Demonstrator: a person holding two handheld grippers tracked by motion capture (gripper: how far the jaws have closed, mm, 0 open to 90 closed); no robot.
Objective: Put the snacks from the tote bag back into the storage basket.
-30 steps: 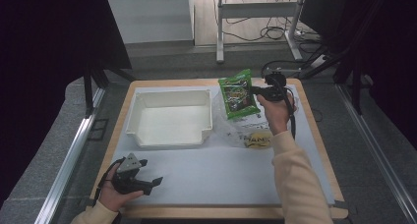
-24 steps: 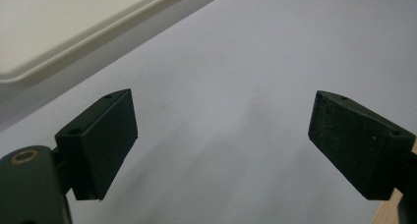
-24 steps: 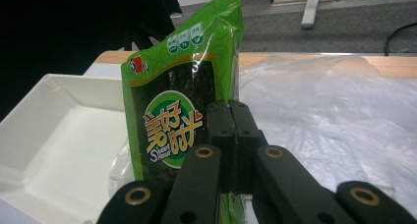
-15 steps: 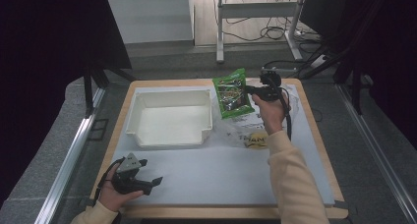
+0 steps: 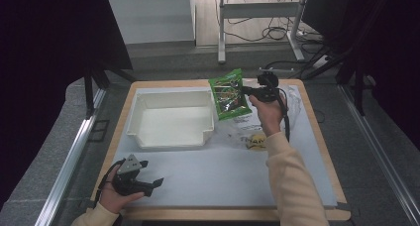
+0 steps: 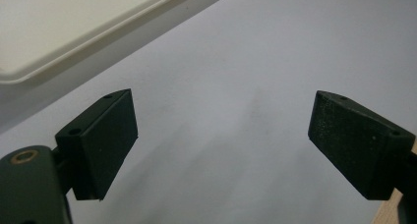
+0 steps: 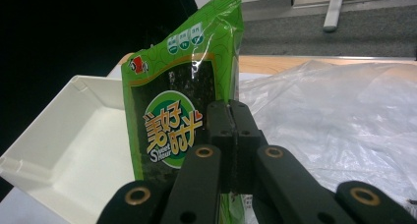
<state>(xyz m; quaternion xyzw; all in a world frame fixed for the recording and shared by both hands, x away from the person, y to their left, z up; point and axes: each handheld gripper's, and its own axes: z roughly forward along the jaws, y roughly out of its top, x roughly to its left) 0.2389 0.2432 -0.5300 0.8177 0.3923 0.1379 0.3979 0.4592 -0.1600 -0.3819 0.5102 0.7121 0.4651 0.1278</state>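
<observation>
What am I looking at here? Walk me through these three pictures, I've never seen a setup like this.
No robot: a person holds a two-jaw tool in each hand. The high view looks down on the table; the other two pictures come from cameras riding on each tool.

On the table sit a white tray, a clear plastic bag and a small yellow item too small to identify.

The right gripper has its jaws shut on a green snack packet, holding it up beside the tray. The left gripper rests near the front-left edge, jaws wide apart with nothing between them, over bare table.
</observation>
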